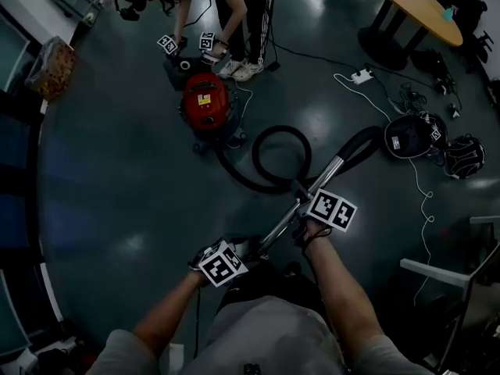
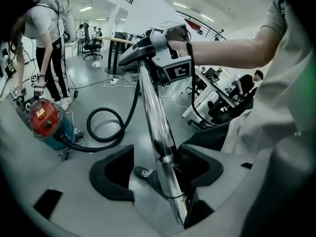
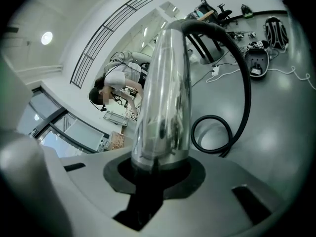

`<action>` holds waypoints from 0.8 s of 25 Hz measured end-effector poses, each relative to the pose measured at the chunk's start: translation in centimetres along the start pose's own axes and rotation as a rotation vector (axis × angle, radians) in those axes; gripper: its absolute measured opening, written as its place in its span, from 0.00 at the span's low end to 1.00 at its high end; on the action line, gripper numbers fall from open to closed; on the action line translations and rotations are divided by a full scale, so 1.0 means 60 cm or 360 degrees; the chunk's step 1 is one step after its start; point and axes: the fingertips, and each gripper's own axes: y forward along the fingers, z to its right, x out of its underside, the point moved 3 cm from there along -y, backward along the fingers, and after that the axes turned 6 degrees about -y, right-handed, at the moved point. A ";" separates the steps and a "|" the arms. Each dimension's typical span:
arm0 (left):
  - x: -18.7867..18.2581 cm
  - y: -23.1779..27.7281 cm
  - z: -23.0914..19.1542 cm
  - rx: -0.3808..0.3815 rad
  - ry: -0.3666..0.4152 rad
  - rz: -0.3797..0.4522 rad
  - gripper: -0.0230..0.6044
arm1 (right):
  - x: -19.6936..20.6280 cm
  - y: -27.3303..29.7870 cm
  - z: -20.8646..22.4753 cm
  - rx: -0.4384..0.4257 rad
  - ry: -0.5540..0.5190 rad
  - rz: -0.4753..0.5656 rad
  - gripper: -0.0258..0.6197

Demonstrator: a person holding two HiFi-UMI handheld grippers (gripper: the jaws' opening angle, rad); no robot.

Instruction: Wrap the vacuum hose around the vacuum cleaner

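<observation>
The red vacuum cleaner (image 1: 205,100) (image 2: 43,120) stands on the dark floor. Its black hose (image 1: 281,158) (image 2: 106,132) (image 3: 224,132) runs from it in a loop up to the chrome wand (image 1: 308,198) (image 2: 155,122) (image 3: 165,102). My right gripper (image 1: 306,203) (image 3: 160,169) is shut on the wand near its upper, hose end. My left gripper (image 1: 248,248) (image 2: 158,171) is open lower down. The wand passes between its wide jaws, close by the right pad (image 2: 197,164), and the left pad (image 2: 116,174) stands clear of it.
Another person (image 1: 234,6) (image 2: 47,38) bends over the vacuum cleaner with two marker-cube grippers (image 1: 187,44). A wooden table (image 1: 414,6), a power strip (image 1: 361,75) with cables, two dark bags (image 1: 410,135) and a chair frame (image 1: 461,280) lie to the right.
</observation>
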 end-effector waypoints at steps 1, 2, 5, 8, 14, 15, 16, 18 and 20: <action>0.003 -0.001 -0.005 -0.0001 -0.0023 0.0011 0.49 | -0.002 0.006 -0.002 -0.0003 -0.0008 -0.0008 0.17; 0.005 -0.001 -0.009 -0.0007 -0.0048 0.0023 0.50 | -0.002 0.011 -0.002 -0.0007 -0.0013 -0.0016 0.17; 0.002 -0.002 -0.017 -0.0019 -0.0066 0.0026 0.49 | -0.008 0.026 0.003 -0.0009 -0.0035 -0.0036 0.17; -0.015 -0.005 -0.024 -0.0040 -0.0051 0.0027 0.49 | -0.025 0.034 0.019 -0.0017 -0.0100 -0.0065 0.17; -0.075 0.010 -0.022 -0.0115 -0.0115 0.0009 0.49 | -0.055 0.030 0.062 -0.0103 -0.0233 -0.0159 0.16; -0.092 0.020 -0.019 -0.0129 -0.0108 0.0018 0.49 | -0.062 0.028 0.069 -0.0127 -0.0261 -0.0174 0.16; -0.111 0.031 -0.015 -0.0144 -0.0095 0.0027 0.49 | -0.070 0.026 0.077 -0.0152 -0.0292 -0.0189 0.16; -0.147 0.057 -0.006 -0.0169 -0.0055 0.0020 0.49 | -0.087 0.022 0.096 -0.0204 -0.0362 -0.0220 0.17; -0.184 0.084 0.003 -0.0197 -0.0001 0.0000 0.49 | -0.100 0.019 0.117 -0.0252 -0.0449 -0.0258 0.16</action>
